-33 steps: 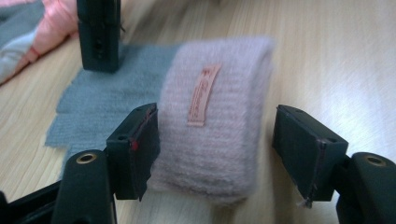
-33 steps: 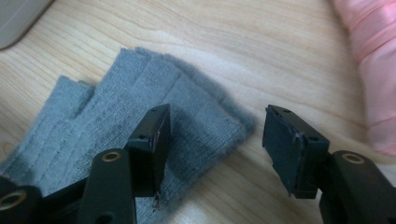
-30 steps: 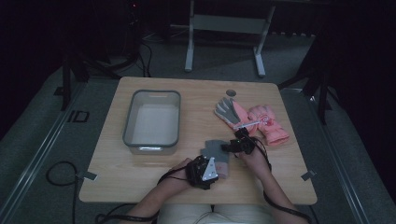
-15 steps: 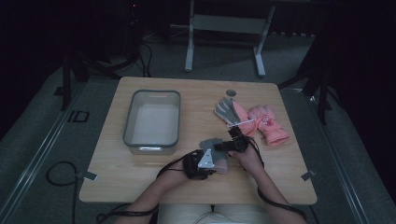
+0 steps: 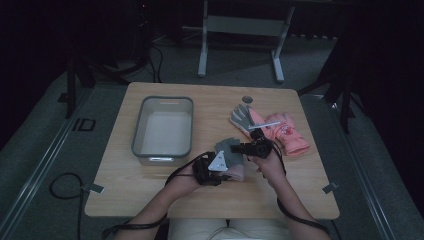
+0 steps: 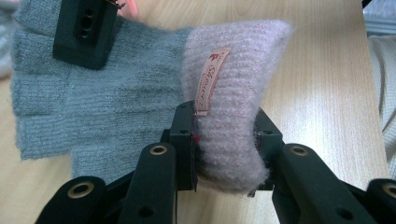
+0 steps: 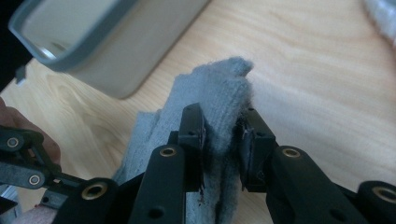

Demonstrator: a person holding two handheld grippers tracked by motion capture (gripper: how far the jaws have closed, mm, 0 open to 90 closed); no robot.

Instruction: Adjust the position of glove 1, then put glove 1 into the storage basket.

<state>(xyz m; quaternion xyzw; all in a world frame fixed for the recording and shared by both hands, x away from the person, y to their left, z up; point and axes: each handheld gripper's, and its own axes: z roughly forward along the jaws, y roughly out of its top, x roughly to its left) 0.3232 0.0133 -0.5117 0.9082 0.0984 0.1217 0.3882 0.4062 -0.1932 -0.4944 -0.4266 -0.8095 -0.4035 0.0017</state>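
Gripping grey knit glove (image 6: 93, 98) from both ends, lifted just above counter (image 5: 150, 195) beside grey tub (image 5: 163, 127). Left claw (image 6: 223, 154) clamping on pink ribbed cuff (image 6: 233, 93), jaws just been closing. Right claw (image 7: 223, 140) pinching glove's finger end, also just been closing. More gloves (image 5: 272, 130) lying near, further back on counter.

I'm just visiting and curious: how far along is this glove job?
Done so far: nothing lies in the grey plastic bin yet. In hand: the left hand-held gripper has just closed on the pink ribbed cuff of the grey knitted glove, and the right hand-held gripper on its finger end. Left, probably: this glove, plus the grey glove and pink padded mitten waiting on the wooden table.
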